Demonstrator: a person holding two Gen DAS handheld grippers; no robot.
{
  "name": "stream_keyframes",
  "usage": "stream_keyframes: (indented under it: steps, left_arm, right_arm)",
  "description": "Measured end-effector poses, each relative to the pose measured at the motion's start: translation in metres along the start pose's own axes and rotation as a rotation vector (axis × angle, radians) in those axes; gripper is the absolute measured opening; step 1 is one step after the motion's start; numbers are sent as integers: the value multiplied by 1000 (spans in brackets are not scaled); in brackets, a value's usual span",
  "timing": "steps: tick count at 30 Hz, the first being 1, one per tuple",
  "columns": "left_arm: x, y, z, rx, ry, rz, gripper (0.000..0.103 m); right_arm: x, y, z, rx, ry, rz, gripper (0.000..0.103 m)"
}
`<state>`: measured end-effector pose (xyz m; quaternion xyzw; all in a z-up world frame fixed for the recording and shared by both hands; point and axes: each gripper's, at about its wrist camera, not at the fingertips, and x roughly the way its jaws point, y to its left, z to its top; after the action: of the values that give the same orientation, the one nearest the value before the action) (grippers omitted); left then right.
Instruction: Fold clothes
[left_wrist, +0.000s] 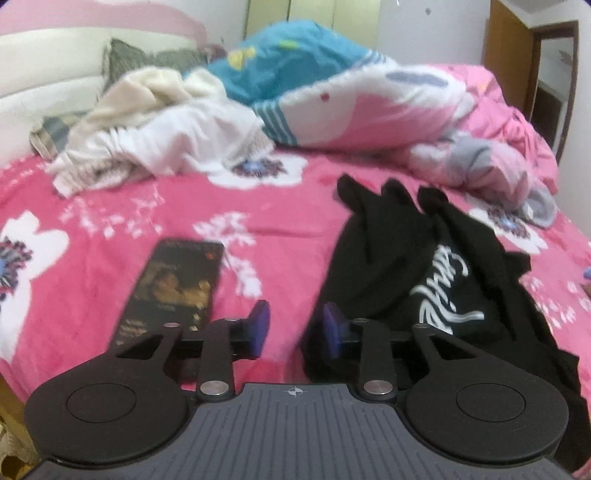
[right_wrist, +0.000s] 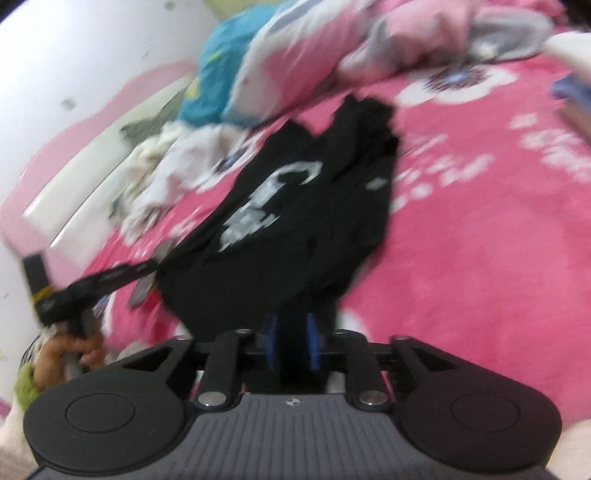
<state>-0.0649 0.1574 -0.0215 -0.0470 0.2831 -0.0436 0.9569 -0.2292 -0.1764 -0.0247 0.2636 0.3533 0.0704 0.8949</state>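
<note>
Black shirt (left_wrist: 424, 273) bunched on pink bedspread (left_wrist: 110, 206), hem pinched in clenched right claw (right_wrist: 291, 343); left claw (left_wrist: 297, 330) released beside near edge, phone (left_wrist: 173, 288) just left; risk: lopsided drag, fabric slipping, phone snagged.

One black shirt (left_wrist: 424, 280) lies on the bed (left_wrist: 110, 229). One phone (left_wrist: 173, 288) sits beside it. One pile of white clothes (left_wrist: 162, 147), one duvet (left_wrist: 332, 96), one grey pillow (left_wrist: 136, 59). Two tongs: left (left_wrist: 295, 332), right (right_wrist: 291, 339).
</note>
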Motion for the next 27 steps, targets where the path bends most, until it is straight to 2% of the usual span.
stream_keyframes:
  steps: [1,3,5,9,11,12,14,15,19,23,24,26,27]
  left_arm:
    - [-1,1,2,-3,-12,0,43]
    - [-2,-3,6,0,-33,-10,54]
    - [-2,-10,10,19,-49,-26,65]
    - [5,-35,16,92,-67,-85,69]
    - [11,-50,22,132,-74,-129,70]
    - [15,-60,25,156,-79,-155,71]
    - [26,-81,33,212,-81,-211,78]
    - [34,-95,38,249,-77,-244,79]
    - [70,-162,52,455,-64,-364,89]
    - [107,-234,44,661,-40,-432,89]
    - [118,-248,40,708,-31,-437,84]
    - [139,-271,32,795,-1,-436,63]
    - [149,-280,28,832,17,-432,59]
  right_arm:
    - [-1,-6,4,20,-14,-28,44]
    - [0,-17,12,57,-32,-82,50]
    - [9,-26,20,88,-42,-99,52]
    - [44,-40,33,164,-19,-75,52]
    - [56,-38,35,142,-8,-70,51]
    - [60,-36,35,121,-9,-75,47]
    - [69,-32,36,78,-11,-83,30]
    - [71,-30,36,57,-14,-90,16]
    - [57,-32,27,9,-66,-135,7]
    - [43,-38,19,-24,-113,-201,5]
    - [41,-42,17,-17,-115,-198,5]
    - [39,-47,16,-15,-116,-184,5]
    - [39,-49,16,-23,-116,-179,5]
